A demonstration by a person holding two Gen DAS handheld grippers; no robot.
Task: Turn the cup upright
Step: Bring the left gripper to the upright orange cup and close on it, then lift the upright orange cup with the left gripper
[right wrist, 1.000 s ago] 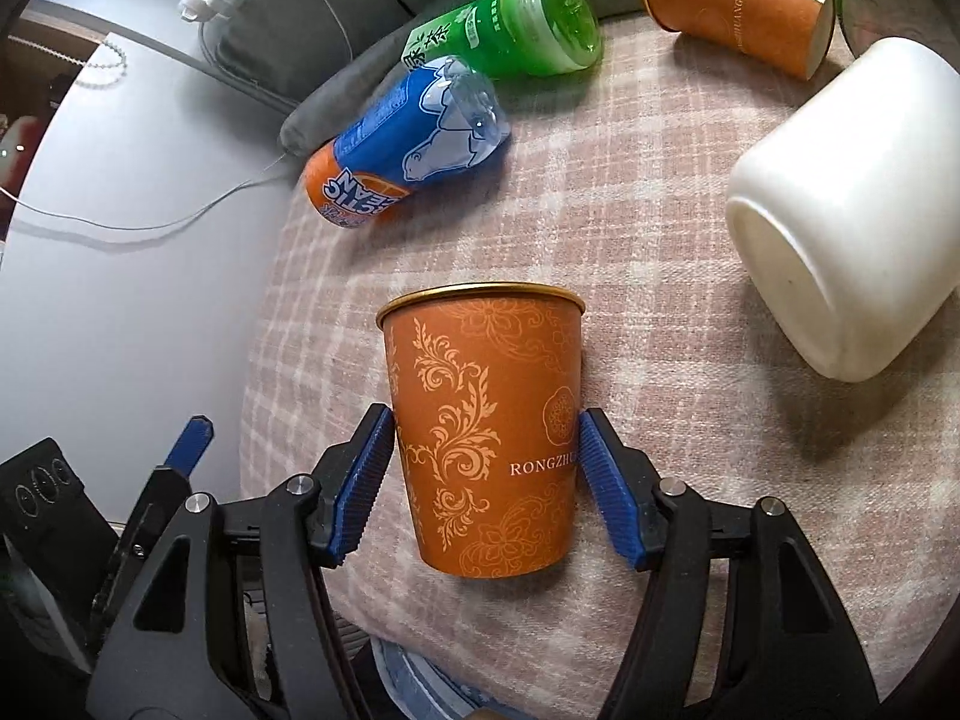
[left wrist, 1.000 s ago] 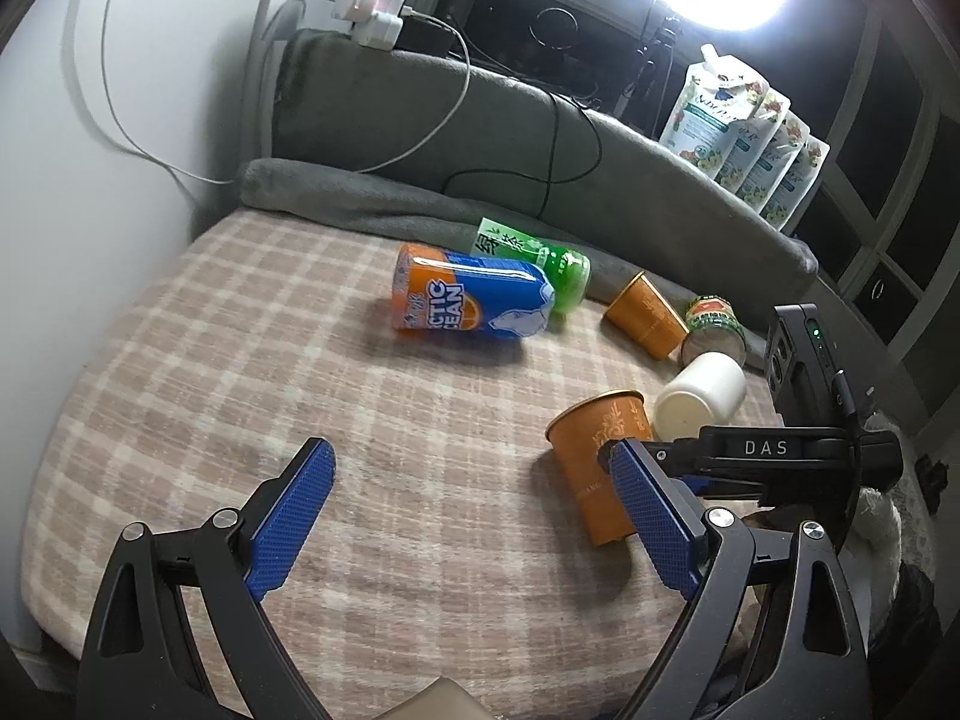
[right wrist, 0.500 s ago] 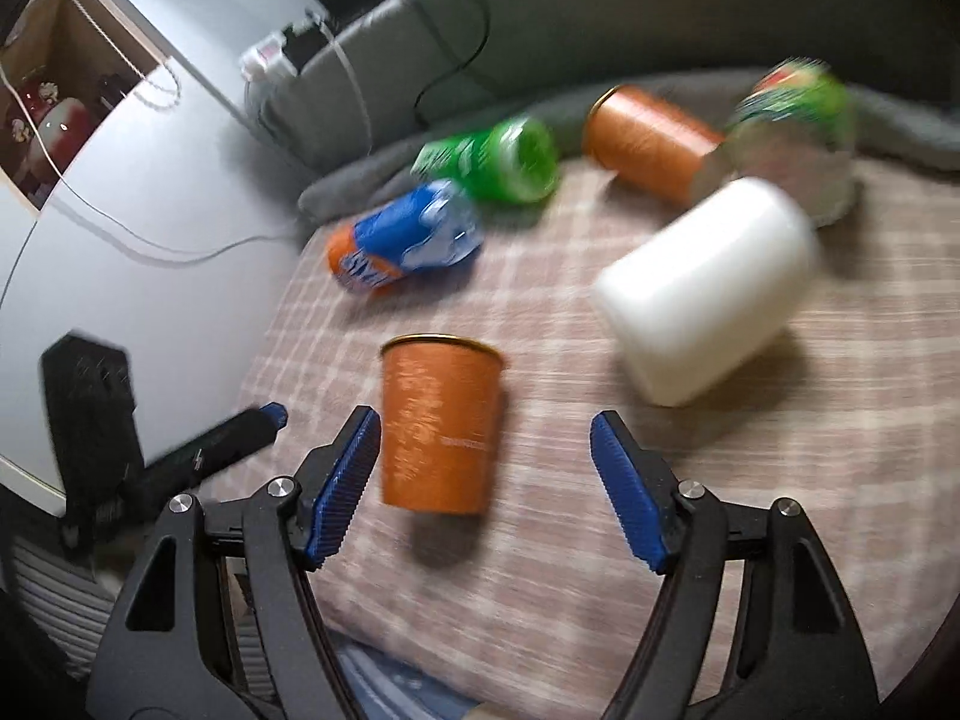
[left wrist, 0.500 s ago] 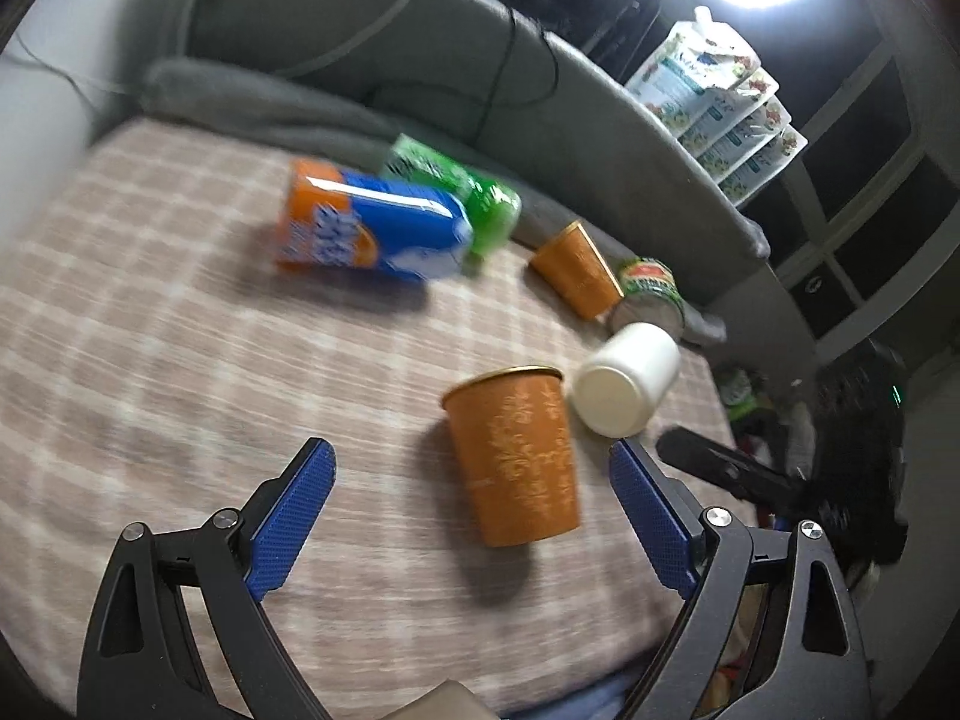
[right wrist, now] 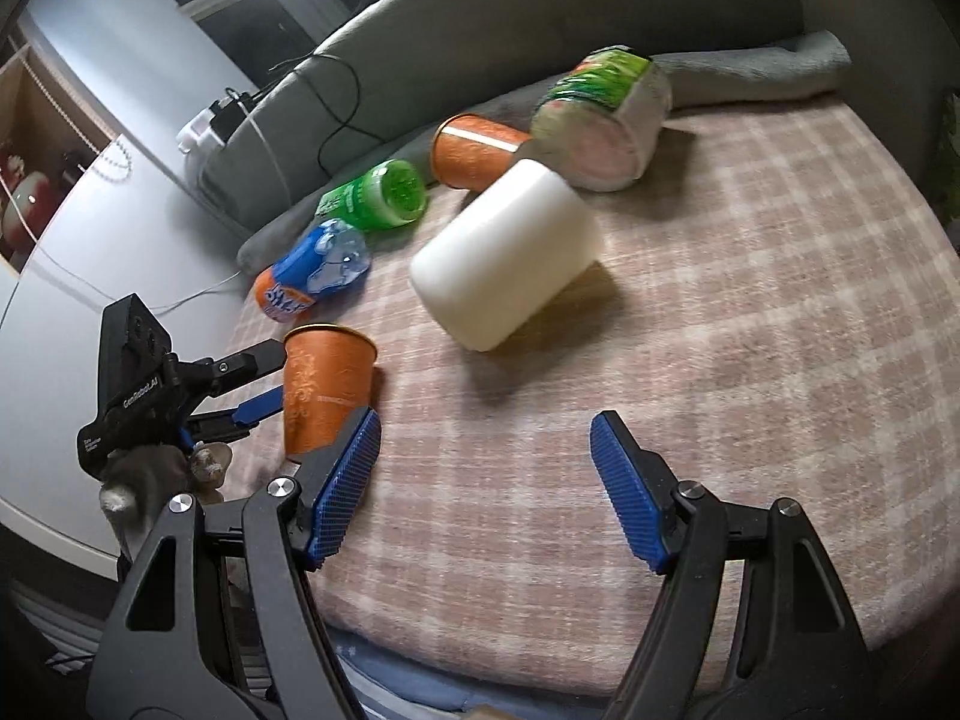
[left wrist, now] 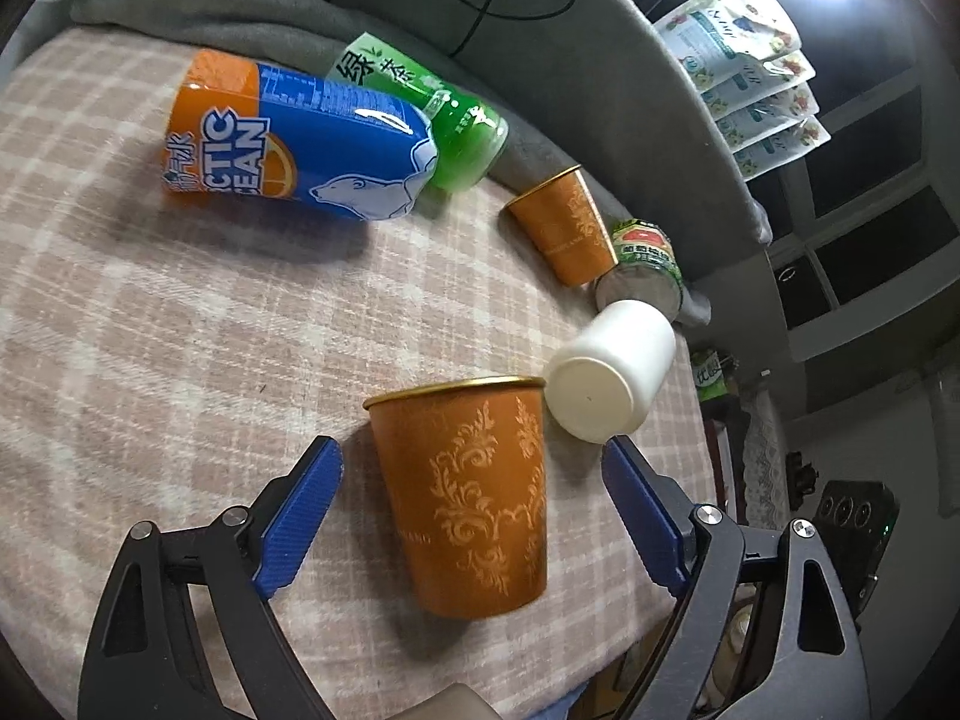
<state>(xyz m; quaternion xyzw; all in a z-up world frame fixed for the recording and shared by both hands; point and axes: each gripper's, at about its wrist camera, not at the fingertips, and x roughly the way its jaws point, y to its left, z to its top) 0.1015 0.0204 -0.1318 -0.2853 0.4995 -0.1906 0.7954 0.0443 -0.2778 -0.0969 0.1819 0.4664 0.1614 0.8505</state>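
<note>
An orange paper cup with a gold rim (left wrist: 468, 486) stands upright, mouth up, on the checked cloth near its front edge. My left gripper (left wrist: 474, 501) is open with the cup between its blue fingers, not touching it. The cup also shows in the right wrist view (right wrist: 321, 390) at the left. My right gripper (right wrist: 486, 495) is open and empty, to the right of the cup. A white cup (left wrist: 609, 381) lies on its side beside the orange cup; it shows in the right wrist view (right wrist: 507, 252). A second orange cup (left wrist: 564, 234) lies on its side further back.
A blue and orange bottle (left wrist: 300, 141), a green bottle (left wrist: 432, 117) and a jar with a green label (left wrist: 645, 261) lie at the back by a grey cushion (left wrist: 600, 60). The cloth's front edge (right wrist: 540, 666) drops off close to both grippers.
My right gripper has let go of the orange cup and drawn back to the right. My left gripper has moved in so that its open fingers stand either side of the cup.
</note>
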